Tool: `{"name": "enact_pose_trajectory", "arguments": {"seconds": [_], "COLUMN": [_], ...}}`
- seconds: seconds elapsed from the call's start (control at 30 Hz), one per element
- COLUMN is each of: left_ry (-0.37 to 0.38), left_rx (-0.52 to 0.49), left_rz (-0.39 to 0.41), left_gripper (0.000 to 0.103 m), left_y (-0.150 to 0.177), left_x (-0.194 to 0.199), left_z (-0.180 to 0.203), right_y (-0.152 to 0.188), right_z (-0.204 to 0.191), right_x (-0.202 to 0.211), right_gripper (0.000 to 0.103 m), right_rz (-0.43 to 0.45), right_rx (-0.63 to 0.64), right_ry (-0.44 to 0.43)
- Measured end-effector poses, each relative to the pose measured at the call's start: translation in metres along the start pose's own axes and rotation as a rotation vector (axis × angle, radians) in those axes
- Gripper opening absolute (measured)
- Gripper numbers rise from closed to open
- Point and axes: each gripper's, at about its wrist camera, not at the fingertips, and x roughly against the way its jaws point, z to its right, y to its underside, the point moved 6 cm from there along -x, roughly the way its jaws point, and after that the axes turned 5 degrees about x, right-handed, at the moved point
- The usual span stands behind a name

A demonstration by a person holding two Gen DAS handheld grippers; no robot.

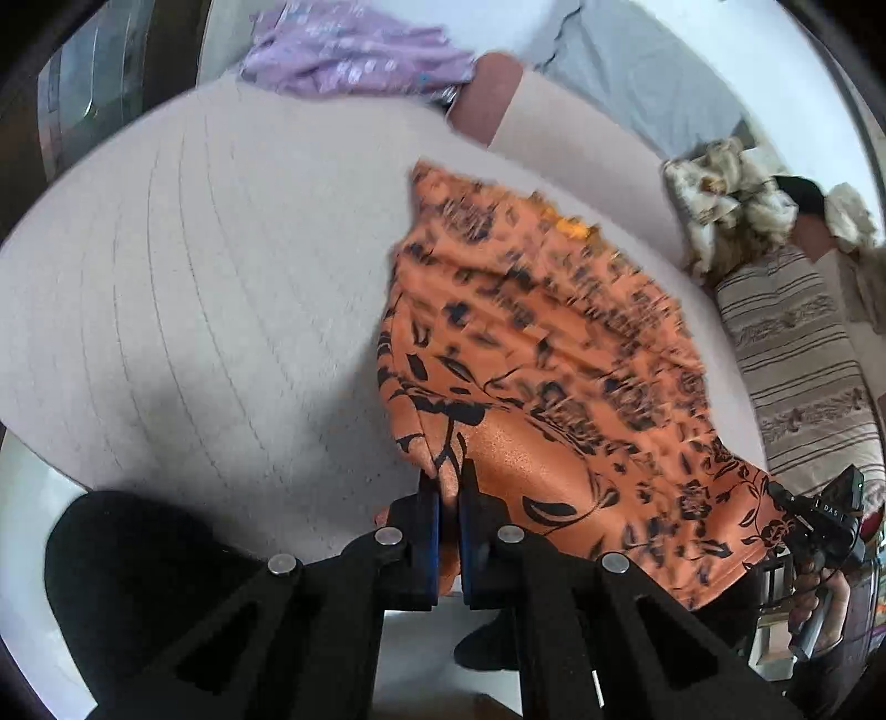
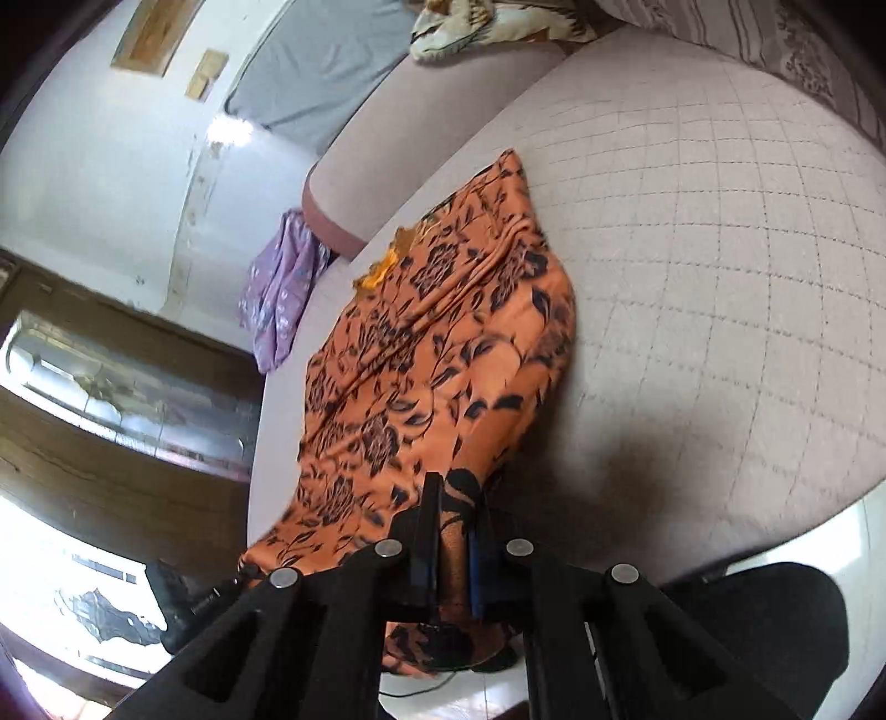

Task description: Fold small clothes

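Between both clamped hand-held grippers, blurred orange floral garment hides its hem.

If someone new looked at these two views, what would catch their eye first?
The orange garment with black flowers stands out, spread over the pale quilted bed. Both the left gripper and the right gripper are shut on its near edge. Farther off, a lilac cloth hangs at the bed's far end.

The garment is orange with black floral print, the quilted mattress pale pinkish-grey with stitched squares, the crumpled cloth lilac with white flecks.
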Motion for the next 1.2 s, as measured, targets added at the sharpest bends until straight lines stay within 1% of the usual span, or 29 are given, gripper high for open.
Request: {"name": "enact_pose_trajectory", "arguments": {"seconds": [0.03, 0.07, 0.1, 0.13, 0.2, 0.3, 0.33, 0.37, 0.4, 0.43, 0.47, 0.53, 0.57, 0.6, 0.63, 0.67, 0.73, 0.77, 0.83, 0.9, 0.93, 1.0, 1.07, 1.1, 1.13, 1.2], "left_ry": [-0.012, -0.039, -0.061, -0.064, -0.054, -0.037, -0.042, -0.051, -0.059, -0.059, -0.057, -0.071, -0.072, -0.069, -0.068, -0.052, -0.027, -0.009, 0.063, 0.087, 0.081, 0.049, -0.008, -0.026, -0.021, 0.008], "left_rx": [0.019, 0.034, 0.049, 0.058, 0.037, 0.017, 0.015, 0.013, 0.013, 0.014, 0.015, 0.011, 0.007, 0.001, -0.003, -0.005, -0.019, -0.029, -0.036, -0.052, -0.058, -0.042, -0.031, -0.041, -0.044, -0.07], "left_rz": [-0.048, -0.088, -0.111, -0.122, -0.104, -0.084, -0.089, -0.094, -0.1, -0.106, -0.112, -0.116, -0.116, -0.119, -0.123, -0.121, -0.084, -0.053, 0.001, 0.029, 0.025, -0.035, -0.103, -0.116, -0.113, -0.084], "left_gripper": [0.005, 0.005, 0.005, 0.005, 0.005, 0.006, 0.006, 0.008, 0.008, 0.008, 0.01, 0.015, 0.015, 0.015, 0.013, 0.006, 0.006, 0.006, 0.006, 0.006, 0.006, 0.006, 0.006, 0.006, 0.006, 0.006], "left_y": [0.006, 0.013, 0.018, 0.02, 0.018, 0.01, 0.008, 0.008, 0.009, 0.01, 0.011, 0.015, 0.014, 0.014, 0.013, 0.011, 0.004, -0.001, -0.013, -0.019, -0.021, -0.016, -0.007, -0.005, -0.005, -0.02], "left_x": [-0.015, -0.027, -0.034, -0.039, -0.033, -0.028, -0.03, -0.032, -0.034, -0.036, -0.039, -0.041, -0.043, -0.042, -0.043, -0.04, -0.033, -0.023, -0.001, 0.006, 0.003, -0.016, -0.037, -0.043, -0.041, -0.033], "left_z": [-0.01, -0.021, -0.027, -0.027, -0.025, -0.02, -0.021, -0.022, -0.024, -0.025, -0.023, -0.023, -0.022, -0.022, -0.02, -0.019, -0.009, -0.005, 0.008, 0.015, 0.015, 0.007, -0.005, -0.008, -0.008, 0.004], "right_y": [0.002, 0.005, 0.011, 0.016, 0.023, 0.016, 0.011, 0.008, 0.008, 0.008, 0.01, 0.017, 0.021, 0.022, 0.024, 0.026, 0.03, 0.03, 0.024, 0.012, 0.007, 0.005, 0.01, 0.013, 0.014, 0.008], "right_z": [0.012, 0.022, 0.035, 0.043, 0.048, 0.043, 0.04, 0.04, 0.039, 0.039, 0.039, 0.041, 0.041, 0.041, 0.041, 0.039, 0.036, 0.031, 0.015, 0.002, 0.001, 0.005, 0.015, 0.019, 0.02, 0.013], "right_x": [-0.008, -0.016, -0.026, -0.032, -0.04, -0.041, -0.04, -0.041, -0.044, -0.045, -0.049, -0.055, -0.057, -0.057, -0.058, -0.06, -0.061, -0.06, -0.051, -0.04, -0.038, -0.043, -0.054, -0.059, -0.062, -0.067], "right_gripper": [0.008, 0.008, 0.008, 0.008, 0.008, 0.008, 0.012, 0.012, 0.014, 0.023, 0.044, 0.073, 0.073, 0.07, 0.049, 0.01, 0.008, 0.008, 0.008, 0.008, 0.008, 0.008, 0.008, 0.008, 0.008, 0.008], "right_rz": [-0.012, -0.025, -0.047, -0.061, -0.077, -0.065, -0.054, -0.06, -0.085, -0.11, -0.139, -0.18, -0.185, -0.186, -0.193, -0.217, -0.237, -0.24, -0.212, -0.161, -0.142, -0.134, -0.159, -0.172, -0.176, -0.174], "right_rx": [-0.035, -0.063, -0.098, -0.115, -0.127, -0.1, -0.068, -0.056, -0.047, -0.033, -0.008, 0.018, 0.017, 0.019, 0.026, 0.027, 0.016, 0.021, 0.012, 0.005, -0.005, -0.017, -0.046, -0.059, -0.067, -0.059], "right_ry": [0.009, 0.017, 0.027, 0.032, 0.032, 0.034, 0.052, 0.065, 0.074, 0.089, 0.122, 0.176, 0.174, 0.17, 0.165, 0.143, 0.117, 0.089, -0.011, -0.094, -0.121, -0.13, -0.123, -0.126, -0.133, -0.157]}}
